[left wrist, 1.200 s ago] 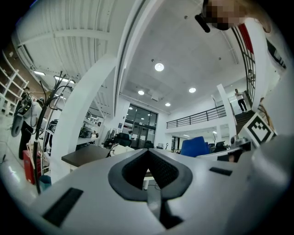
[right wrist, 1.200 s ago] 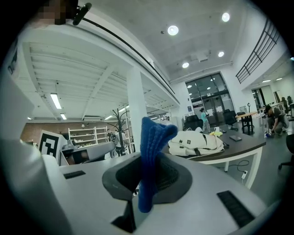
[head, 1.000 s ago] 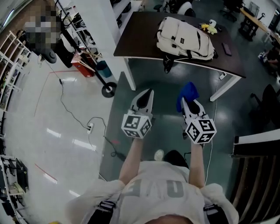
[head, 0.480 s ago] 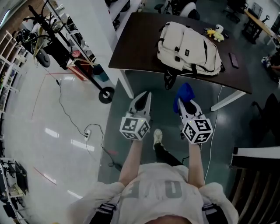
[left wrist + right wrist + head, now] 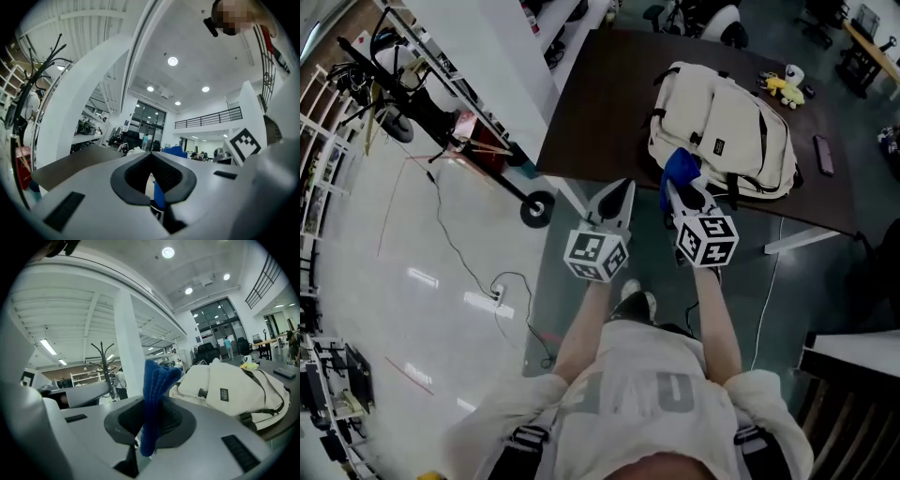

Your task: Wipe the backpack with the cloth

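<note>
The left half of the dark table [image 5: 595, 103] lies bare. The left gripper [image 5: 622, 187], jaws together at the near edge, has open tabletop ahead of it. The cream backpack [image 5: 727, 127] fills the right half. The right gripper [image 5: 680, 190], clamped on the blue cloth [image 5: 677, 167], is at the backpack's near side. Beyond the backpack, a yellow toy [image 5: 786, 86] and a flat dark device [image 5: 823, 155] take up the table's right end. A white pillar [image 5: 511, 56] stands left of the table, with a trolley wheel [image 5: 534, 208] by the near left corner. A cable [image 5: 455, 248] and a power strip [image 5: 495, 298] cross the pale floor. A white table leg [image 5: 792, 242] stands at the right.
</note>
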The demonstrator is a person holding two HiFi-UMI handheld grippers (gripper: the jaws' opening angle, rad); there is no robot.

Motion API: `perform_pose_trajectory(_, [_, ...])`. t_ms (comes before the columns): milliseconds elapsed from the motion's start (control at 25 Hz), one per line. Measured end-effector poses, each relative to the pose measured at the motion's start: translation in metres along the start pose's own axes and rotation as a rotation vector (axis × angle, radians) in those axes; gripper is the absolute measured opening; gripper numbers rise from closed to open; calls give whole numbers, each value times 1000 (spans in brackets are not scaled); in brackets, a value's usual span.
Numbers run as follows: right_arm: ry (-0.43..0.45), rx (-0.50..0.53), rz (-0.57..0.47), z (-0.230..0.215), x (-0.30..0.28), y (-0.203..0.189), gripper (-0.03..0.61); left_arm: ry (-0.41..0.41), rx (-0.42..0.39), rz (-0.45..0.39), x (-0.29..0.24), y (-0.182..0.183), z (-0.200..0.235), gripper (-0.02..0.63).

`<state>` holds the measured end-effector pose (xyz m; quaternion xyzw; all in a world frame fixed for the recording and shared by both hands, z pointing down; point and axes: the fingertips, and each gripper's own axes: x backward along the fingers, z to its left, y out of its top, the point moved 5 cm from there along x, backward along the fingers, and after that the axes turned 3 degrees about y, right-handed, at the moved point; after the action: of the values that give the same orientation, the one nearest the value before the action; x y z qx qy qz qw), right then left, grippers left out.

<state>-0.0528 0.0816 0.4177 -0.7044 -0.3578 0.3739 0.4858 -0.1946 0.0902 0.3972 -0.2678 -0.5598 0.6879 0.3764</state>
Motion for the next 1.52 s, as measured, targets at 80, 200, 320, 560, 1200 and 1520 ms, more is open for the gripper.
perform_pose_trajectory(80, [-5,-4,49,-8,-29,-11,43,10,11,28,-16,-7,15,3])
perform_pose_trajectory(200, [-25,14,132,-16,-64,-29,43,0,22,77,-37,-18,34,3])
perform_pose_trajectory(320, [-45,22,206,-22,-92,-44,43,4,49,113,-53,-27,54,3])
perform_pose_trajectory(560, [-91,12,285,-43,-133,-60,43,1,89,140,-82,-41,84,3])
perform_pose_trajectory(1200, [-10,-20,349,-120,-46,-64,43,61,102,123,-139,-79,-9,3])
perform_pose_trajectory(1520, [-59,-43,373,-184,6,-66,43,18,75,156,-156,-102,-74,3])
